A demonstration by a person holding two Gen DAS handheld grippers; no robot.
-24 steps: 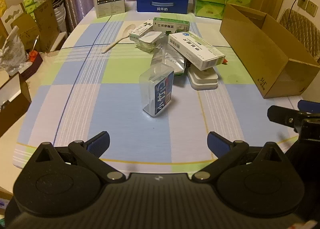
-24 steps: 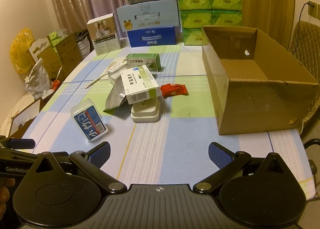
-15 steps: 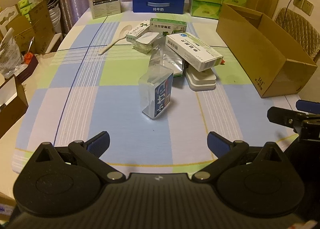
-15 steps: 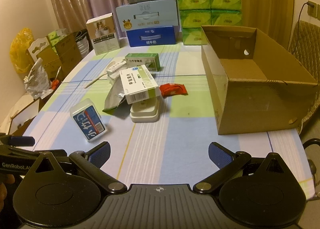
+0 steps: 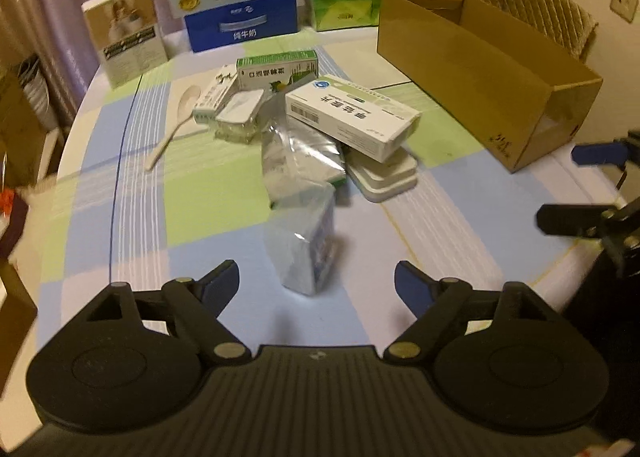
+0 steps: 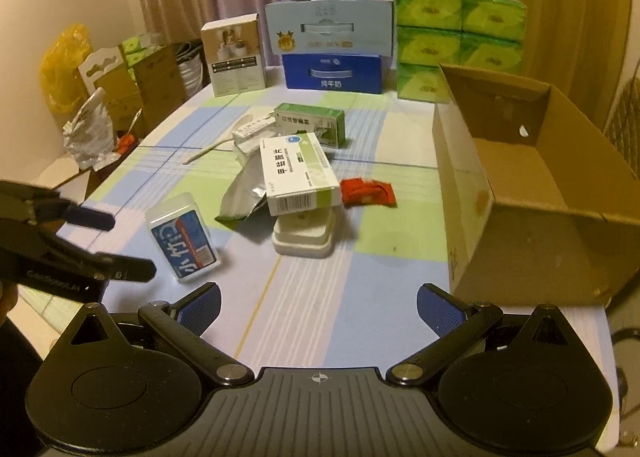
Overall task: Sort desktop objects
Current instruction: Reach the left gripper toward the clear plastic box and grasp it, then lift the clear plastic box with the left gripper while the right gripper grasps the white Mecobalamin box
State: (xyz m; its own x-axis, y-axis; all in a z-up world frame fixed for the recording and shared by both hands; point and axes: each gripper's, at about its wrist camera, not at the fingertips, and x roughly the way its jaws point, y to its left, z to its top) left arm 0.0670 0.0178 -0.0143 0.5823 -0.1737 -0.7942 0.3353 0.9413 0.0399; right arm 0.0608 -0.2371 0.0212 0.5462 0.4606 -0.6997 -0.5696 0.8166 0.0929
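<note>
Risk: left gripper spread, clear case upright just ahead; off-centre closing could topple it; right gripper spread, empty.

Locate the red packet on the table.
In the right wrist view, the red packet lies flat on a green check of the tablecloth, between the white medicine box and the open cardboard box.

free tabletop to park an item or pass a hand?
Bare cloth between the white stacked case and the cardboard box, running to the near edge. Also the left strip beyond the white spoon. Crowded: the middle pile around the white medicine box, foil pouch and red packet; the clear plastic box stands just before it.
</note>
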